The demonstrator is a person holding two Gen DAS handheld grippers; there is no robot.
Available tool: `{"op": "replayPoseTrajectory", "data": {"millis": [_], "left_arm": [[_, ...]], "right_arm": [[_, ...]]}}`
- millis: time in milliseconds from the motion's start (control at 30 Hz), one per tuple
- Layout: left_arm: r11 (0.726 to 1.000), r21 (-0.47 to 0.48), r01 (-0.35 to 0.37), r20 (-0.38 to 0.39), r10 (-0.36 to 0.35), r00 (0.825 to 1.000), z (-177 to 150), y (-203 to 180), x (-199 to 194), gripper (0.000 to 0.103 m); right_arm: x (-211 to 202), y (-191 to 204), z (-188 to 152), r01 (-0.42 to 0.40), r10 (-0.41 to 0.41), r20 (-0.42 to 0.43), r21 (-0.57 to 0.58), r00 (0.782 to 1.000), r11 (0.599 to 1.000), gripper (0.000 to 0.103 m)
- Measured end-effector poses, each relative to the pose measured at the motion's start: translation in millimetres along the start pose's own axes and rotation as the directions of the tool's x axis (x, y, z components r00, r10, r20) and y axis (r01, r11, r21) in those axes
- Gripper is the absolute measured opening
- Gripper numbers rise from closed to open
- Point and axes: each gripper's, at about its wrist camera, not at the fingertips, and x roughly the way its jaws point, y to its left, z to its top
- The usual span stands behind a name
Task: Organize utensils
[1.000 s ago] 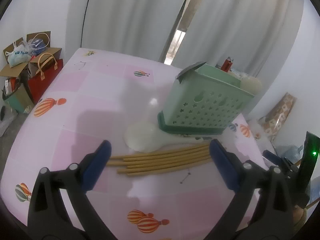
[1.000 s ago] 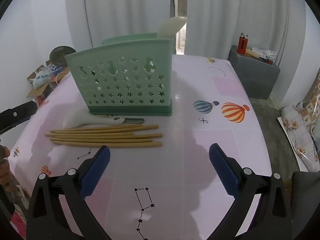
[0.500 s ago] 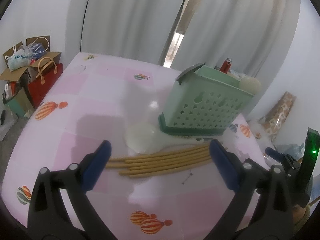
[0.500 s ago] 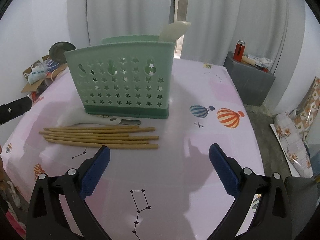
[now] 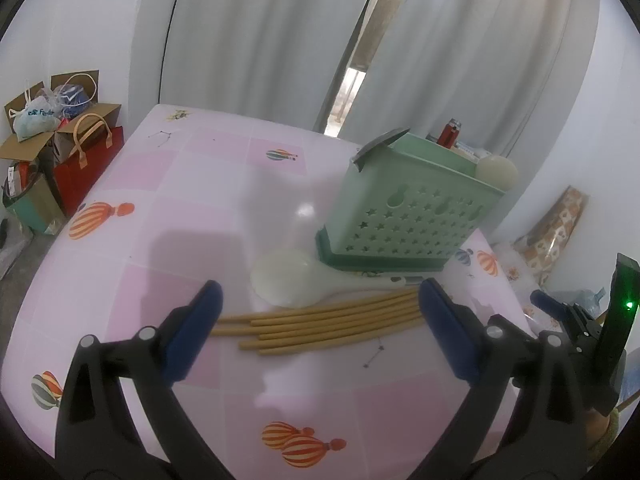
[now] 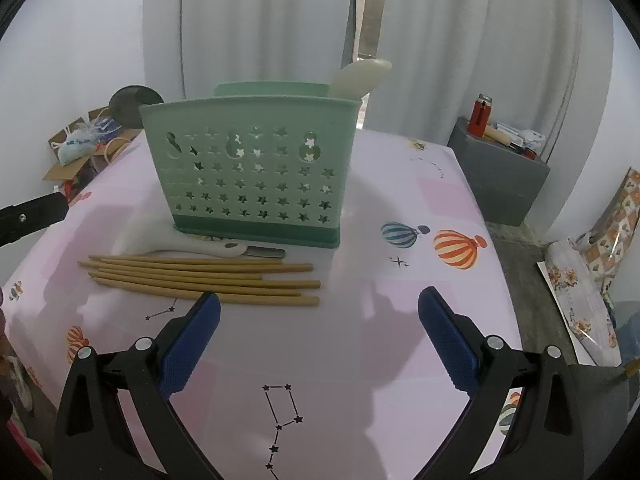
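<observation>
Jaws of both grippers gape empty above the chopsticks (image 6: 200, 280) beside the green holder (image 6: 256, 172).

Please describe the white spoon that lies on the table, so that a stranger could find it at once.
Find the green utensil holder with star-shaped holes on the pink table. At its foot lies the white rice spoon, between the holder and a row of bamboo chopsticks. It is the only white utensil lying flat; a similar one stands inside the holder.
</observation>
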Motion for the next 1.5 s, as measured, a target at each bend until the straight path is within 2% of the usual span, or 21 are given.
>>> {"op": "replayPoseTrajectory", "data": {"millis": [200, 433, 833, 933, 1067, 1200, 1267, 1400, 1500], "left_arm": [[0.999, -0.026, 0.02, -0.012, -0.02, 1.0, -0.5, 3.4, 2.0, 0.094], [0.999, -0.044, 0.031, -0.022, -0.032, 0.999, -3.0, 8.2, 1.2, 0.094], [1.0, 0.008, -0.017, -0.032, 0.017, 0.999, -1.7, 18.3, 13.4, 0.092], [0.999, 0.018, -0.034, -0.039, 0.035, 0.999, -1.5, 20.0, 20.3, 0.079], [0.996, 0.033, -0.081, -0.057, 0.083, 0.995, -0.4, 22.7, 34.3, 0.06], [0.996, 0.019, -0.091, -0.065, 0.092, 0.994, 1.1, 29.6, 47.7, 0.043], [0.992, 0.035, -0.125, -0.068, 0.127, 0.99, 2.0, 32.6, 56.0, 0.032], [0.988, 0.036, -0.149, -0.078, 0.151, 0.985, 0.1, 42.7, 64.4, 0.021], [0.989, 0.036, -0.145, -0.098, 0.147, 0.984, -3.5, 48.4, 72.1, 0.017]], "right_arm": [[-1.0, 0.0, -1.5, -0.033, 0.033, 0.008, -0.013, 0.999, 0.999, 0.096], [-3.6, -12.5, -8.5, -0.139, 0.138, 0.025, 0.021, 0.99, 0.99, 0.096], [-1.0, -5.9, -16.8, -0.244, 0.244, -0.006, 0.052, 0.97, 0.968, 0.096], [3.3, -1.4, -11.3, -0.282, 0.283, -0.001, 0.063, 0.959, 0.957, 0.091], [21.4, 6.2, 4.4, -0.34, 0.342, -0.016, 0.084, 0.939, 0.937, 0.072], [49.6, 12.5, 21.7, -0.386, 0.393, -0.041, 0.117, 0.918, 0.915, 0.051], [64.3, 12.6, 28.3, -0.372, 0.382, -0.055, 0.135, 0.923, 0.919, 0.043], [86.4, 0.2, 28.2, -0.311, 0.335, -0.092, 0.206, 0.938, 0.928, 0.031], [100.2, -9.0, 22.7, -0.273, 0.307, -0.121, 0.233, 0.944, 0.933, 0.027]]}}
